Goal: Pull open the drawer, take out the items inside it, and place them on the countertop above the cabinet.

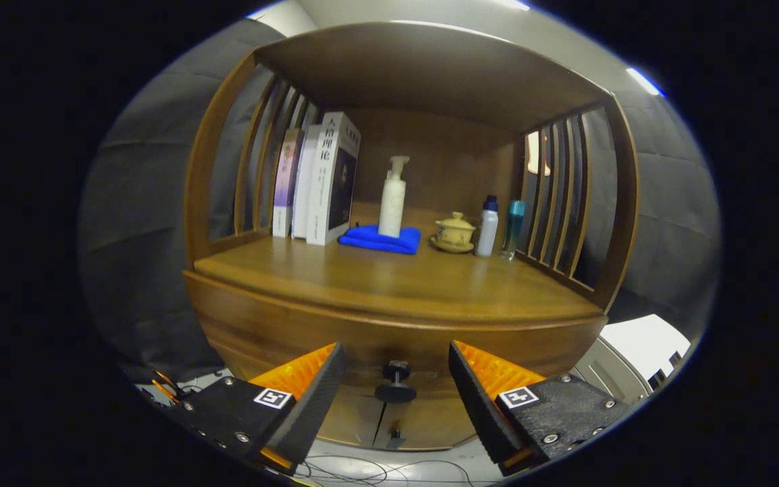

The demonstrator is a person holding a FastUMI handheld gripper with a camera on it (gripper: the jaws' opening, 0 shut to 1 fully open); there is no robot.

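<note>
A wooden cabinet stands ahead of me with its drawer front closed under the countertop. A dark round knob sticks out of the drawer's middle. My gripper is open, its two fingers standing on either side of the knob without touching it. The knob sits in the gap, level with the fingertips or slightly beyond them. What lies inside the drawer is hidden.
At the back of the countertop stand upright books, a white pump bottle on a folded blue cloth, a yellow lidded teacup and two small bottles. Slatted side walls and a roof enclose the shelf. Cabinet doors lie below the drawer.
</note>
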